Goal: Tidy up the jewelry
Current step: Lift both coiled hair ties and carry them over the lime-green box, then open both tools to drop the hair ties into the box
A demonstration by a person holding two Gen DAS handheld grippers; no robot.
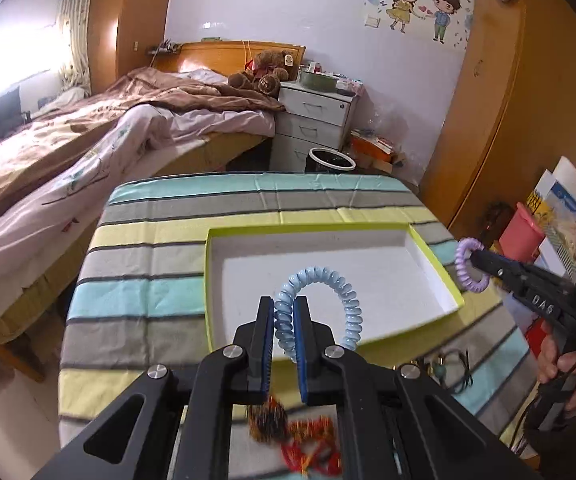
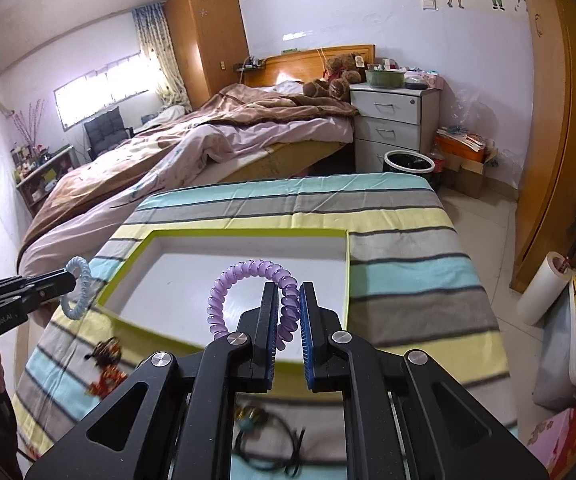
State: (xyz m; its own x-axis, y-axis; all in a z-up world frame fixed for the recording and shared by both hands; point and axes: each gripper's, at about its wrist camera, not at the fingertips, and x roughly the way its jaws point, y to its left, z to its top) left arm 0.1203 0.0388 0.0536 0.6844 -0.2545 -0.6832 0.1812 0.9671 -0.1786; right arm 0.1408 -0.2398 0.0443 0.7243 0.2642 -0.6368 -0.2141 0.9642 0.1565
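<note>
Left wrist view shows the task barely begun: left gripper (image 1: 283, 316) clamps a blue coil tie (image 1: 320, 300), right gripper (image 2: 289, 316) a purple coil tie (image 2: 247, 292), above the empty tray (image 1: 434, 258), beaded pieces (image 1: 304, 436) left on the cloth.

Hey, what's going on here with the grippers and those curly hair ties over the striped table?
A person is sorting jewelry with two handheld grippers. The left gripper is shut on a blue spiral hair tie, and the right gripper is shut on a purple spiral hair tie. Both hang above an empty white tray with a green rim on the striped tablecloth. A black cord necklace and orange-red pieces lie on the cloth.
</note>
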